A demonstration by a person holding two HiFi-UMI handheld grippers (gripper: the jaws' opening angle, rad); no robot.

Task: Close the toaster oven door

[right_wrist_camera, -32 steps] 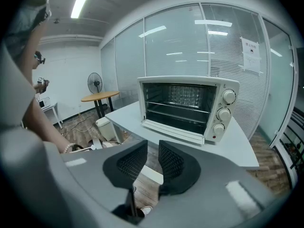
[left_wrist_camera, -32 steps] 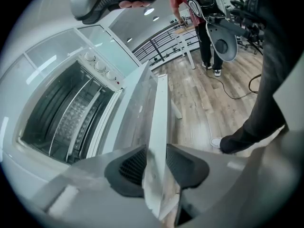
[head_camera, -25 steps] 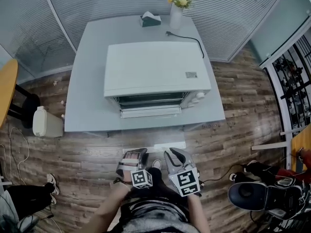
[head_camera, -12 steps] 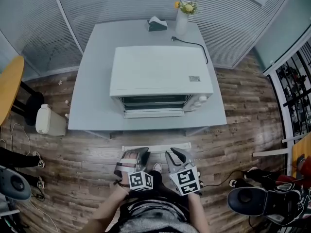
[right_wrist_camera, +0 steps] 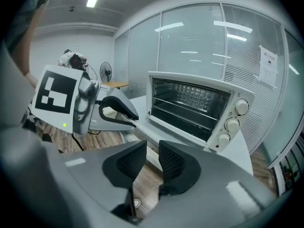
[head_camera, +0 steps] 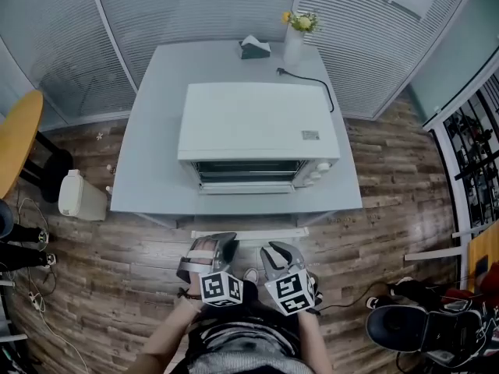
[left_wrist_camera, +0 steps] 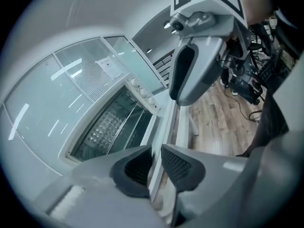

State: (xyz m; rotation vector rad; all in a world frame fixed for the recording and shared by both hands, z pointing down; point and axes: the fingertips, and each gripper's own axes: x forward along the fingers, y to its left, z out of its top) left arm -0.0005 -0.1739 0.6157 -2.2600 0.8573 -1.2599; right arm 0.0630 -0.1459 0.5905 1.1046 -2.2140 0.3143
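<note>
At the left edge of the head view sits a rounded orange tabletop (head_camera: 14, 142), with a white bin (head_camera: 80, 196) on the wooden floor (head_camera: 117, 287) just beside the grey table (head_camera: 148, 170). The white toaster oven (head_camera: 257, 119) stands in the middle of that table, in the centre of the frame, and its door (head_camera: 245, 187) hangs open and folded down towards the table's near edge, showing the dark cavity and rack. Behind it, at the table's far edge, are a tissue box (head_camera: 254, 47) and a vase of yellow flowers (head_camera: 295, 37), and a black cord (head_camera: 308, 79) lies near the oven's back right corner. At the bottom centre, well apart from the table, the person holds both tools side by side. The left gripper (head_camera: 209, 249) has just been closing; its jaws stand a narrow slit apart with nothing between them. Just to its right, the right gripper (head_camera: 279, 254) also shows a small gap between its pads and holds nothing. A black office chair (head_camera: 405, 326) fills the lower right corner.
</note>
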